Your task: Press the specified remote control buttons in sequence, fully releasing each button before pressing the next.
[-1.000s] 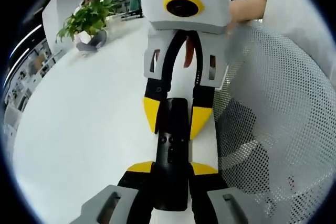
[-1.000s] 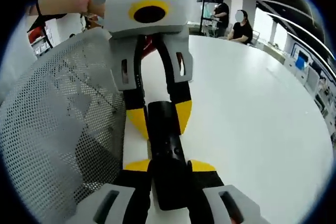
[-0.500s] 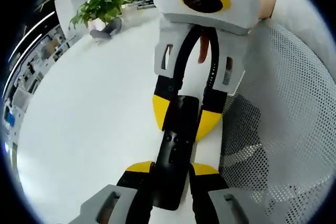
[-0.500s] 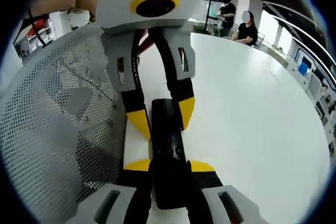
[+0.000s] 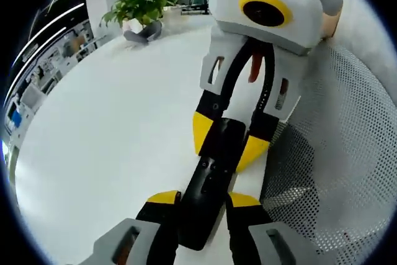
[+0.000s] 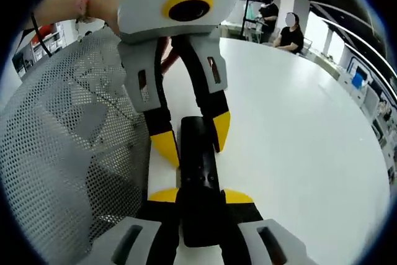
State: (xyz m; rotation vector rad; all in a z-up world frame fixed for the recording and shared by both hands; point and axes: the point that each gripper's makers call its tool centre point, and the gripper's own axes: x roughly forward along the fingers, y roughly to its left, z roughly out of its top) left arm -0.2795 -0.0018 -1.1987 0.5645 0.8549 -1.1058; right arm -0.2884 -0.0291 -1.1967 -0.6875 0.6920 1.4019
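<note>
A black remote control (image 5: 208, 184) lies lengthwise on the white table (image 5: 93, 128), held at both ends. In the left gripper view my left gripper (image 5: 205, 198) has its yellow-tipped jaws shut on the near end, and my right gripper (image 5: 227, 141) comes down from the top with its jaws closed on the far end. In the right gripper view the remote (image 6: 198, 172) sits between my right gripper (image 6: 200, 196) at the bottom and my left gripper (image 6: 192, 138) above it. Small buttons show on the remote's middle. A hand (image 6: 80, 7) holds the left gripper.
A white mesh basket (image 5: 335, 153) stands right beside the remote, on the left in the right gripper view (image 6: 62, 141). A potted plant (image 5: 142, 7) sits at the table's far edge. Seated people (image 6: 288, 29) are beyond the table (image 6: 298, 128), which stretches wide and bare.
The left gripper view has swung, so the right gripper and the remote now lean to the right in it. Both grippers keep their hold on the remote.
</note>
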